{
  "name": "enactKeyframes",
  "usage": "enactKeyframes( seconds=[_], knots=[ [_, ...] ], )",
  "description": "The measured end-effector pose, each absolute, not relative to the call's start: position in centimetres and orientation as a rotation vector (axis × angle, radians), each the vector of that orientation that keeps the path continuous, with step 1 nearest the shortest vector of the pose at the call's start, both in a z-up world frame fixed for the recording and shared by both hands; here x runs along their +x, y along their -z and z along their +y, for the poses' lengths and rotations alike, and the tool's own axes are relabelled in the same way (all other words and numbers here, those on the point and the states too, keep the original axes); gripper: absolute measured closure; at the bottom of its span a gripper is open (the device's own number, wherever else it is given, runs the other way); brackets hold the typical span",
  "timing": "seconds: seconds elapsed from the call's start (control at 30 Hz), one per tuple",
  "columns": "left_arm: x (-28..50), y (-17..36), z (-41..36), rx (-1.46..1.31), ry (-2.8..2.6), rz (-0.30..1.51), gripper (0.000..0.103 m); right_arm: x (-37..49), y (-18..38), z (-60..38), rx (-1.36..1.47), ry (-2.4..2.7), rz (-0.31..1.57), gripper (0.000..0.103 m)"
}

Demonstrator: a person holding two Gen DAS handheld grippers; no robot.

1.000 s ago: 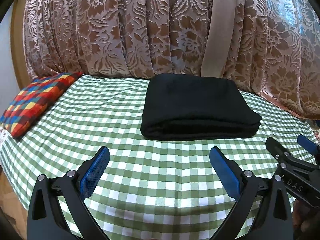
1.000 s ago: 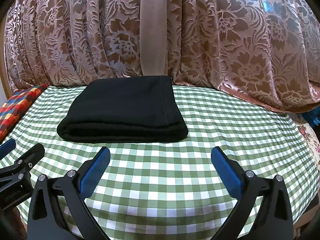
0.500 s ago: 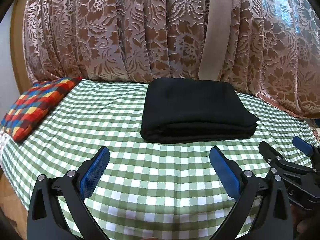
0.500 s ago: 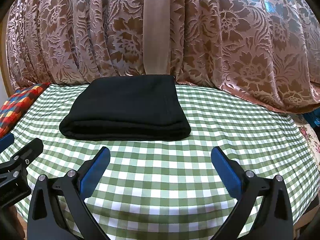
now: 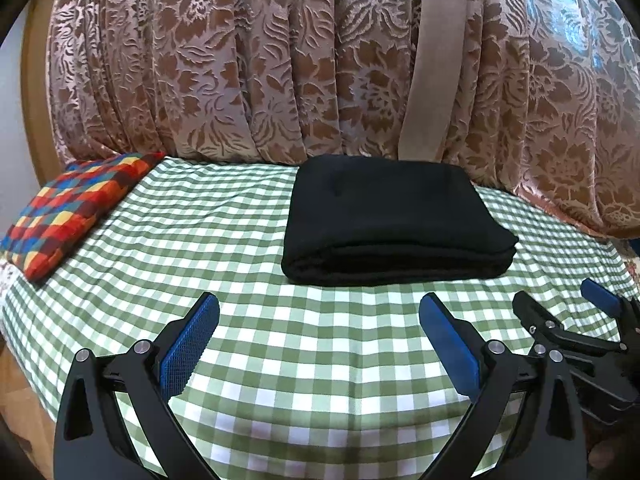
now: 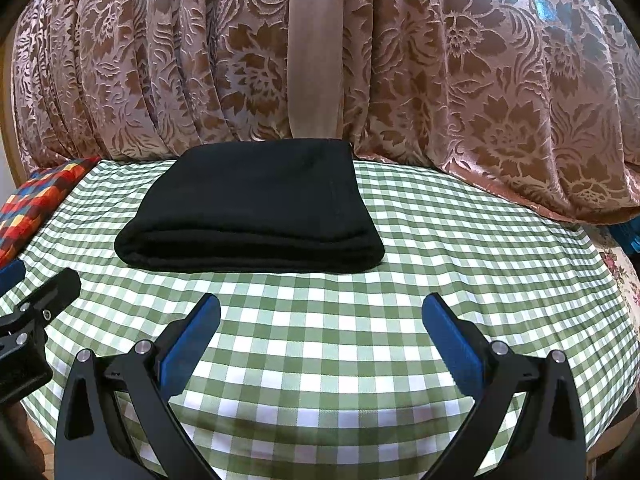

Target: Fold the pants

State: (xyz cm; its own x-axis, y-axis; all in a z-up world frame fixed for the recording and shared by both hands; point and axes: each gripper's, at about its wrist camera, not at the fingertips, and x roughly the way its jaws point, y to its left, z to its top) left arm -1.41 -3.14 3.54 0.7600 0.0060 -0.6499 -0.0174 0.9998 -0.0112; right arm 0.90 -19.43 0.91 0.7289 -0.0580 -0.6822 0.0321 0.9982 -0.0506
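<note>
On the far half of the table (image 5: 320, 360), close against the flowered curtain (image 5: 280, 60), the black pants (image 5: 384, 216) lie folded in a flat stack, thick folded edge toward me. My left gripper (image 5: 319, 344) hangs low over the near checked cloth, level and aimed at that stack, jaws spread wide on nothing. My right gripper (image 6: 321, 346) sits just beside it, same pose, jaws wide apart and empty. At the far left a multicoloured cushion (image 5: 72, 208) rests on the table's edge.
</note>
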Motion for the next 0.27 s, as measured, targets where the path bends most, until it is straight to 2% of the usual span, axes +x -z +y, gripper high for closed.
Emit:
enactKeyframes(
  seconds=[0.27],
  knots=[
    [-0.71, -2.60, -2.67, -0.038, -0.018, 0.767, 0.004, 1.02, -0.80, -20.02, -0.022, 0.052, 0.765, 0.002]
  ],
)
